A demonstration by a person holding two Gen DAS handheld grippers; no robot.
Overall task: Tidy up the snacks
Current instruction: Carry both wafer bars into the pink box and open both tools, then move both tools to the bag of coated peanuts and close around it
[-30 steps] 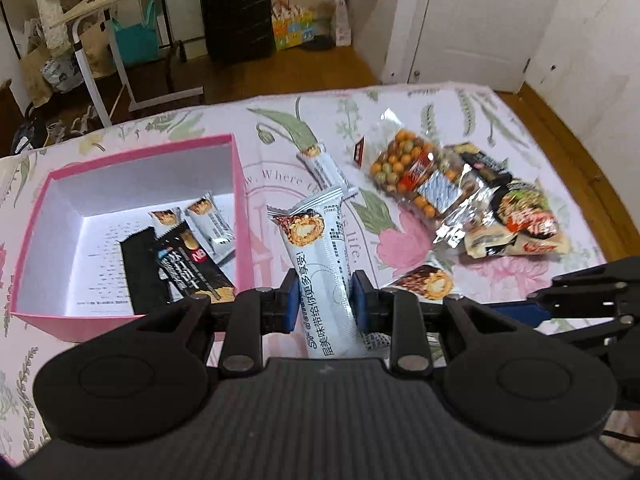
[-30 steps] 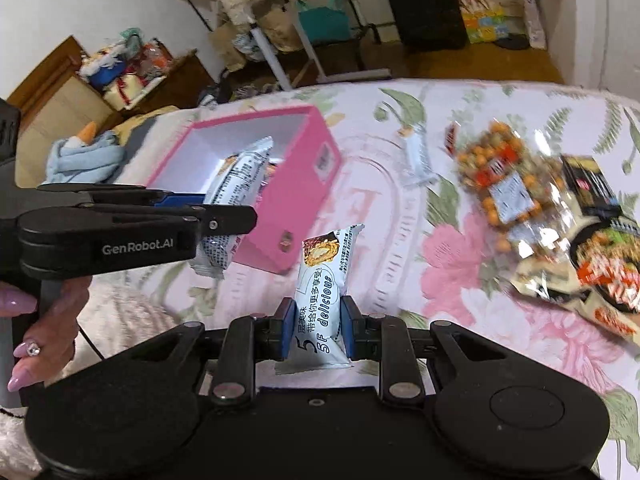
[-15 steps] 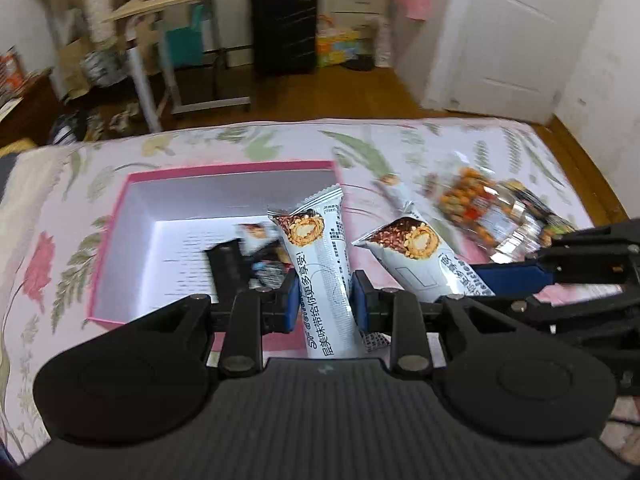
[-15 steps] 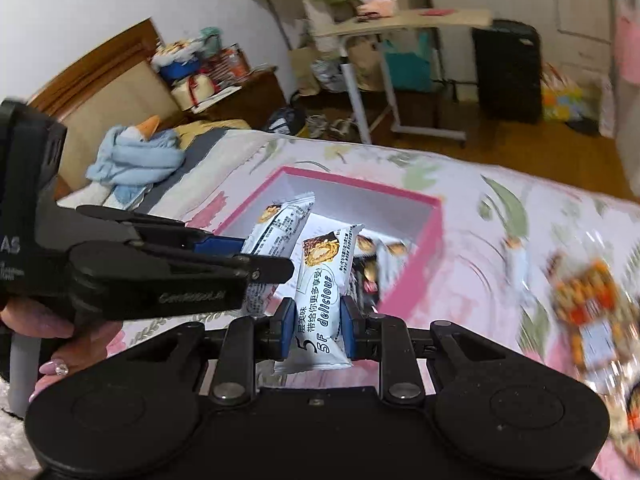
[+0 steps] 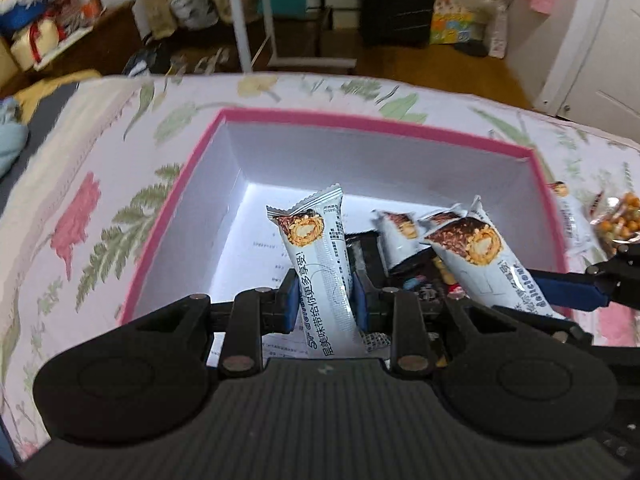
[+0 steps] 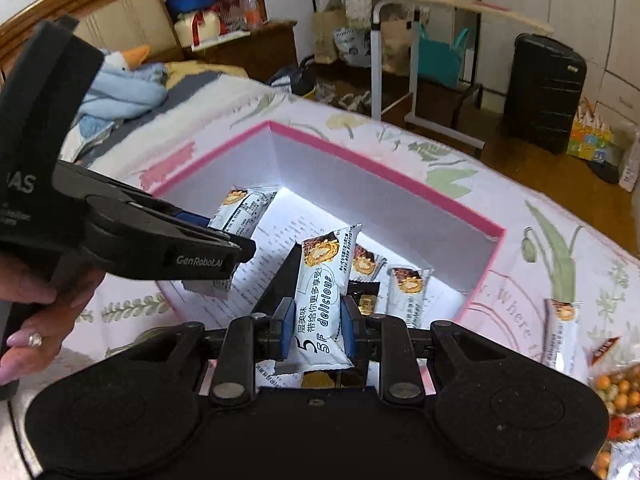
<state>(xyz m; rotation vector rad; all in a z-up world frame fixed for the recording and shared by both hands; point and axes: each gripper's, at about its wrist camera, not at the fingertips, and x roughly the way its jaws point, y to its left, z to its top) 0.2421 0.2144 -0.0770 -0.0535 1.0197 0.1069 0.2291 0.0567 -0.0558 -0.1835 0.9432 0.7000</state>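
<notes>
My left gripper (image 5: pixel 325 296) is shut on a white snack bar (image 5: pixel 316 256) and holds it over the open pink box (image 5: pixel 360 124). My right gripper (image 6: pixel 316 320) is shut on a second white snack bar (image 6: pixel 324 280), also above the box (image 6: pixel 396 178). In the left wrist view the right gripper's bar (image 5: pixel 480 256) hangs at the right over the box. In the right wrist view the left gripper (image 6: pixel 216 248) holds its bar (image 6: pixel 240 212) at the left. Several wrapped bars, white and dark, lie on the box floor (image 6: pixel 408 292).
The box sits on a floral bedcover (image 5: pixel 80 216). One more white bar (image 6: pixel 560 332) and a bag of coated nuts (image 6: pixel 616 392) lie right of the box. A folding desk (image 6: pixel 440 4), a black suitcase (image 6: pixel 544 92) and clutter stand beyond the bed.
Both grippers have swung left from the snack pile and moved over the pink box, each still holding its bar. The box now fills both views.
</notes>
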